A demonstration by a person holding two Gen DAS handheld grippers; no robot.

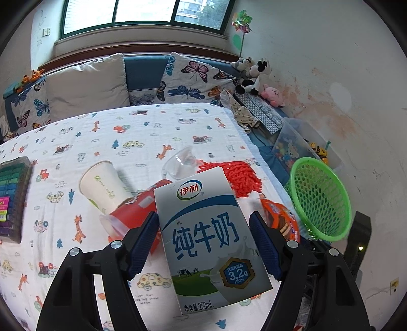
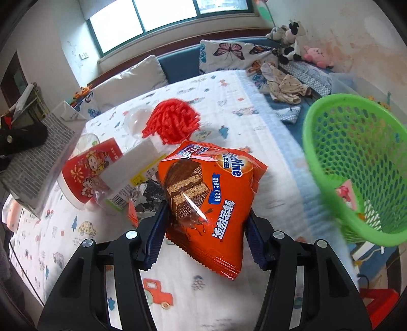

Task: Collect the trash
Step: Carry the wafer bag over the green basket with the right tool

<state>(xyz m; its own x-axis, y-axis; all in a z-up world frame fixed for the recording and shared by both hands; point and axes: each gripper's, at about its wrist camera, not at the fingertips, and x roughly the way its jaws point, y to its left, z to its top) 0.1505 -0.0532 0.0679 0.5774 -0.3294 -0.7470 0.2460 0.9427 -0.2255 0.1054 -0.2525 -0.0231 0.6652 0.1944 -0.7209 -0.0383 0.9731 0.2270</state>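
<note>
While the left gripper [image 1: 203,236] clamps a milk carton [image 1: 207,236], the right gripper [image 2: 204,229] pinches an orange snack packet [image 2: 211,193] — both raised over the bed [image 1: 152,132], near the green basket [image 2: 356,163].

Bright daylight enters through the window [image 1: 142,15] at frame top, overexposed; fisheye bends edges, corners black; basket [image 2: 361,163] slightly blurred.

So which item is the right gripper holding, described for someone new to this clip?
Start at the green mesh basket at the bed's edge. Just left of it, the right gripper clamps an orange snack packet, the only wrapper picturing a chocolate-coated wafer.
</note>
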